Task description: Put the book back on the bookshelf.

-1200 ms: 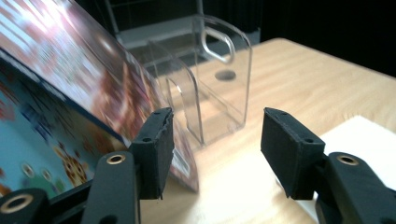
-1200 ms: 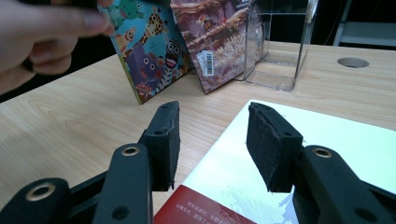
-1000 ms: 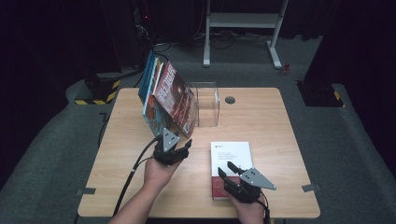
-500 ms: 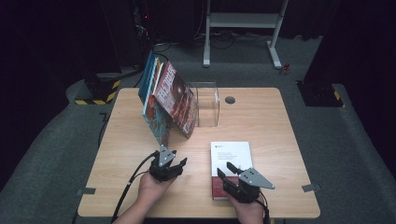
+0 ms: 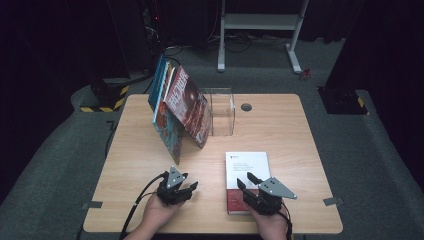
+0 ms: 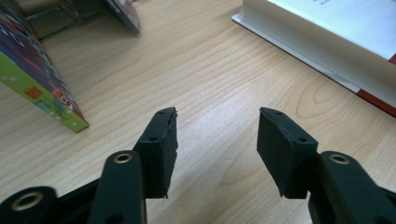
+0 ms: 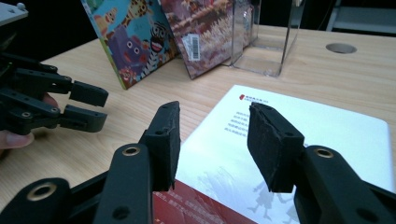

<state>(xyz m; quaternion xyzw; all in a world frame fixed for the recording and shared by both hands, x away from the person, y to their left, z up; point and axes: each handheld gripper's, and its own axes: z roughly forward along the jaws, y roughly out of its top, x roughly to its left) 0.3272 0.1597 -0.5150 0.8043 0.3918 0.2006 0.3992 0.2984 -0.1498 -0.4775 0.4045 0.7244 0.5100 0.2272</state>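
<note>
A white book (image 5: 247,165) with a red lower band lies flat at the table's front right. My right gripper (image 5: 246,181) hovers over its near end. In the right gripper view its jaws (image 7: 215,135) stand open above the white cover (image 7: 317,135), gripping nothing. My left gripper (image 5: 191,189) is low over bare wood at the front, left of the book. Its jaws (image 6: 217,140) are open and hold nothing. Several picture books (image 5: 182,107) lean against a clear plastic holder (image 5: 222,110) at the back.
A small round grommet (image 5: 246,106) sits in the tabletop behind the holder. In the left gripper view the bright corner of a leaning book (image 6: 42,88) is at the left and the white book (image 6: 327,37) at the upper right. The other gripper (image 7: 79,107) shows left in the right gripper view.
My left gripper has come down and back from the foot of the leaning books to the table's front. The right gripper and the white book have stayed put.
</note>
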